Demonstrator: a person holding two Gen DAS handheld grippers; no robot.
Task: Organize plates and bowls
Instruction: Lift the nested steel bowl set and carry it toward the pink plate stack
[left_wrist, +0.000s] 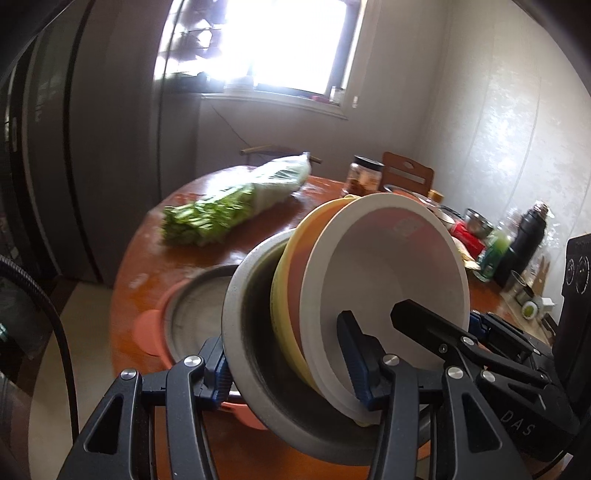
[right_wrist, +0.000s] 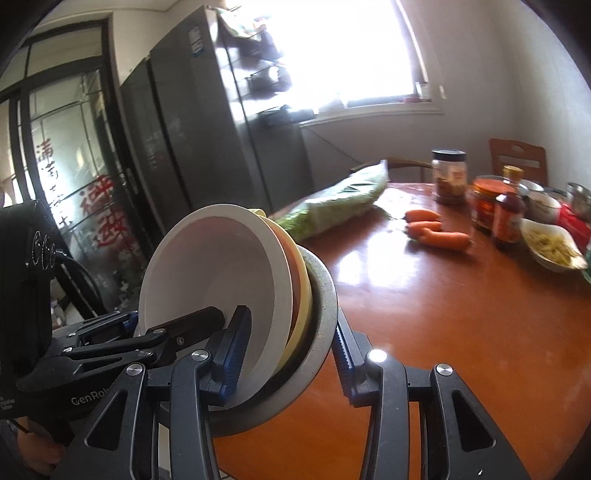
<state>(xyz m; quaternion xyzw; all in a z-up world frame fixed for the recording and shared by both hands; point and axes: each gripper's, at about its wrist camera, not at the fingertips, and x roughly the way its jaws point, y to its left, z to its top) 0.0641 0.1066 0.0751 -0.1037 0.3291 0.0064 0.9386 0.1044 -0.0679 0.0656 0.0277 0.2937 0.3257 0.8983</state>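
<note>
Nested stack of bowls, white inside yellow inside speckled grey, tipped on edge above round wooden table. Left gripper clamps stack's rim at 6 o'clock; right gripper clamps opposite rim, same way.

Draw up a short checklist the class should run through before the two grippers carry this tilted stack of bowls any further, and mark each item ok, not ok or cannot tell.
1. Left gripper clamps the stack of bowls across its rims: ok.
2. Right gripper clamps the same stack from the opposite side: ok.
3. Stack level: not ok, it is tipped steeply on edge.
4. Bowls nested without slipping: cannot tell.
5. Pink tray with its grey plate lies below the stack: ok.
6. Bagged greens and carrots lie apart from the stack: ok.
</note>
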